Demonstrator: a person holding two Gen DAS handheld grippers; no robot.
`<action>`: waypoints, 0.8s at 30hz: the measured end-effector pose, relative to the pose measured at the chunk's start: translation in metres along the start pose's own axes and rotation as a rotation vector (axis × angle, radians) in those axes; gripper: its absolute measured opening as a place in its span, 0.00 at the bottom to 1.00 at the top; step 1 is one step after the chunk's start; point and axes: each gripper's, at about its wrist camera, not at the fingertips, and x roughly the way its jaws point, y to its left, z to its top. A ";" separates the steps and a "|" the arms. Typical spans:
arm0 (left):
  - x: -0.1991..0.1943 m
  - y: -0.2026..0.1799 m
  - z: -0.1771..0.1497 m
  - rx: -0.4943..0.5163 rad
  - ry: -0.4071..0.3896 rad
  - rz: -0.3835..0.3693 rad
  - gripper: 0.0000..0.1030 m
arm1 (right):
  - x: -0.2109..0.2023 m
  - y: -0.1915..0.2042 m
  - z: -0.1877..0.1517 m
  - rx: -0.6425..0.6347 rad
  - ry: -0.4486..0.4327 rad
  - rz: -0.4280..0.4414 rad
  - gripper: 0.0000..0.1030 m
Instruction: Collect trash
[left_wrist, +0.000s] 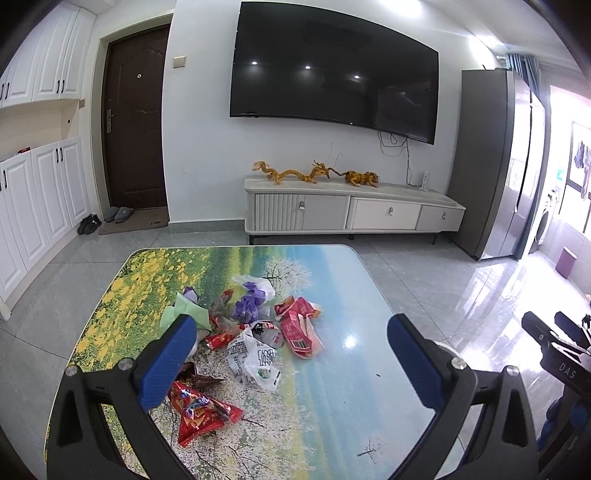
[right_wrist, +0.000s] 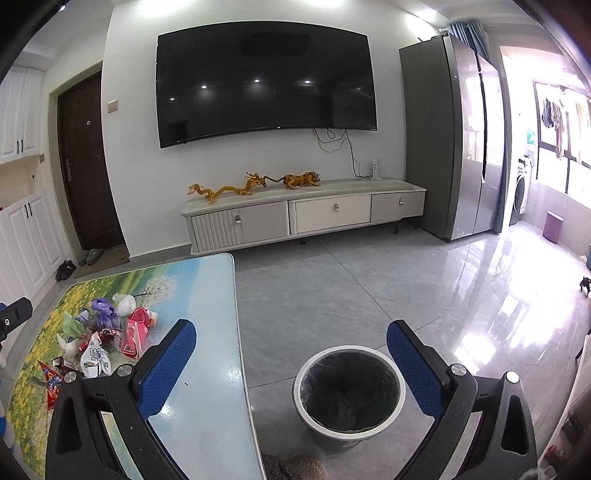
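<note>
Left wrist view. The left claw (left_wrist: 291, 341) stands wide and empty above the surface (left_wrist: 369, 295), whose top carries a printed landscape. The trash (left_wrist: 255, 332) lies in a loose heap at mid-frame, between and beyond the fingers: a red wrapper (left_wrist: 201, 411) nearest the lens, a white bag (left_wrist: 255, 356) behind it, a pink packet (left_wrist: 301, 326) to the right, a purple bag (left_wrist: 247, 304) and a green sheet (left_wrist: 184, 310) farther off. No piece is held. At the right edge of the frame part of the other tool shows.

Right wrist view. The right claw (right_wrist: 291, 354) is likewise wide and empty, held off the surface's right edge (right_wrist: 236, 332). Between its fingers, at lower centre, an open lined bin (right_wrist: 349, 391) stands on the floor (right_wrist: 369, 288); it looks empty. The heap sits at mid-left.

Judgement. Collection appears not yet begun; the step in hand is the first approach. The next move calls for one claw to descend onto a single wrapper, close on it, and carry it rightward over the bin.

Only the right view shows the bin; only the left view shows the pieces clearly enough to choose one.
</note>
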 end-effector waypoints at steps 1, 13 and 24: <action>0.000 -0.002 -0.001 0.005 0.006 0.000 1.00 | 0.000 -0.005 -0.002 0.010 0.002 0.003 1.00; 0.027 0.050 -0.035 -0.032 0.146 0.092 1.00 | 0.026 -0.034 -0.019 0.054 0.080 0.019 1.00; 0.054 0.117 -0.077 -0.149 0.286 0.031 1.00 | 0.090 0.041 -0.023 -0.101 0.219 0.261 0.89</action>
